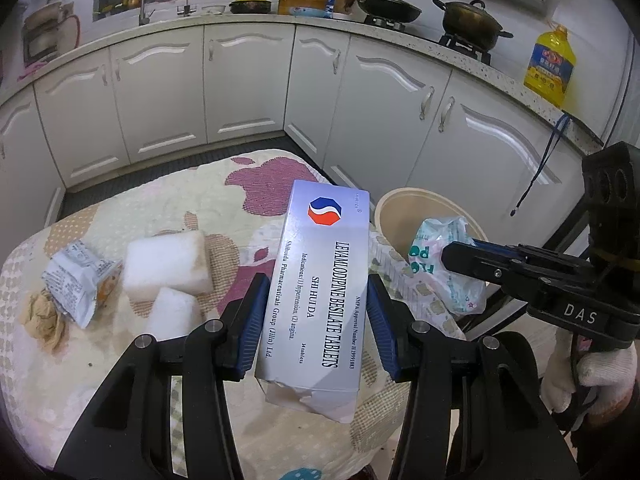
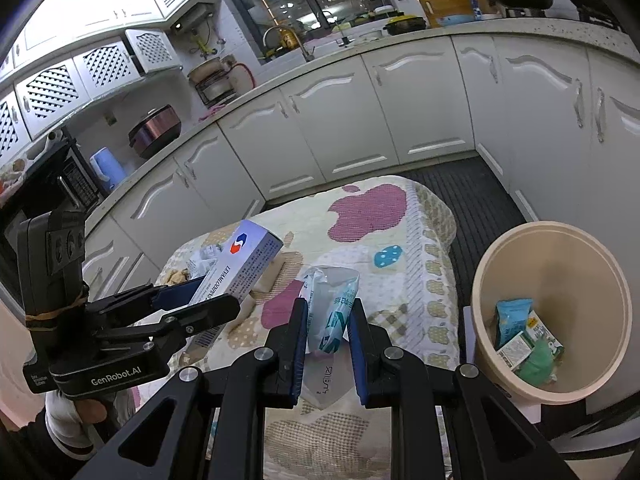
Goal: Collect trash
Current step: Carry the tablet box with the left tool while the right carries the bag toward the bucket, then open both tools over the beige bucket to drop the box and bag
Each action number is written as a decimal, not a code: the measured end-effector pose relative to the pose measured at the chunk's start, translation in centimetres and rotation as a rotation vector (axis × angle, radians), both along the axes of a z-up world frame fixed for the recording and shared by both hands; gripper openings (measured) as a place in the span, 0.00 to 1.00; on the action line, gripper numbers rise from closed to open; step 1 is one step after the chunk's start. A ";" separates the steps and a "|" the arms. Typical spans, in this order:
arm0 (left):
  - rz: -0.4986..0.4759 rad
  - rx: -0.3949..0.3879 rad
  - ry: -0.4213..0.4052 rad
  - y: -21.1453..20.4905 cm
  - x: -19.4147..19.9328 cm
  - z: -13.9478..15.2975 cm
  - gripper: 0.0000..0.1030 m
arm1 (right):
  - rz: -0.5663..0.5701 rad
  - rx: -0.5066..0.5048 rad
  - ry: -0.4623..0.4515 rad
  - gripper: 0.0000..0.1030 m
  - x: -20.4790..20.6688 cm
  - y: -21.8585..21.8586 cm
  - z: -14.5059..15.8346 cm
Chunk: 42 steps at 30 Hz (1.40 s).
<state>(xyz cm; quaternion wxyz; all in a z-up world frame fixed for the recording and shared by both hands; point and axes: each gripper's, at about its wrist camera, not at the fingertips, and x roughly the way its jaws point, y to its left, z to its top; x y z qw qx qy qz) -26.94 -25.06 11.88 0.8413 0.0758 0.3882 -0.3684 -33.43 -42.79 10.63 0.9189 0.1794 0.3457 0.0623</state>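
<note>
My left gripper (image 1: pixel 316 312) is shut on a white tablet box (image 1: pixel 320 280), held above the cloth-covered table (image 1: pixel 240 184); the box also shows in the right wrist view (image 2: pixel 240 268). My right gripper (image 2: pixel 326 332) is shut on a crumpled white and green plastic wrapper (image 2: pixel 330 308), seen in the left wrist view (image 1: pixel 444 264) near the bin's rim. The beige bin (image 2: pixel 552 392) stands right of the table with several wrappers inside. A grey snack wrapper (image 1: pixel 78 280), a brown crumpled paper (image 1: pixel 42 316) and two white foam blocks (image 1: pixel 168 264) lie on the table.
White kitchen cabinets (image 1: pixel 240 88) wrap around behind the table. A dark floor mat (image 2: pixel 472 200) runs between table and cabinets. A yellow oil bottle (image 1: pixel 550 66) and pots (image 1: pixel 472 20) stand on the counter. A black microwave (image 2: pixel 44 188) is on the left.
</note>
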 end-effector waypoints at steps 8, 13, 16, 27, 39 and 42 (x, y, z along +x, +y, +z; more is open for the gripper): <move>-0.017 0.009 0.008 -1.5 0.1 -0.5 0.45 | -0.026 0.008 0.005 0.18 -0.3 -1.4 -0.3; -0.030 0.012 0.014 -2.7 0.2 -0.7 0.45 | -0.050 0.012 0.007 0.18 -0.6 -2.4 -0.5; -0.042 0.014 0.016 -3.6 0.1 -0.9 0.45 | -0.068 0.016 0.011 0.18 -1.0 -3.1 -0.6; -0.095 0.033 0.025 -7.8 -0.2 -1.7 0.45 | -0.142 0.038 0.028 0.18 -2.4 -6.7 -1.8; -0.148 0.044 0.080 -13.3 0.2 -3.1 0.45 | -0.224 0.051 0.056 0.18 -3.4 -10.9 -3.5; -0.164 0.039 0.115 -15.1 0.5 -3.7 0.45 | -0.250 0.052 0.070 0.18 -3.5 -12.3 -4.2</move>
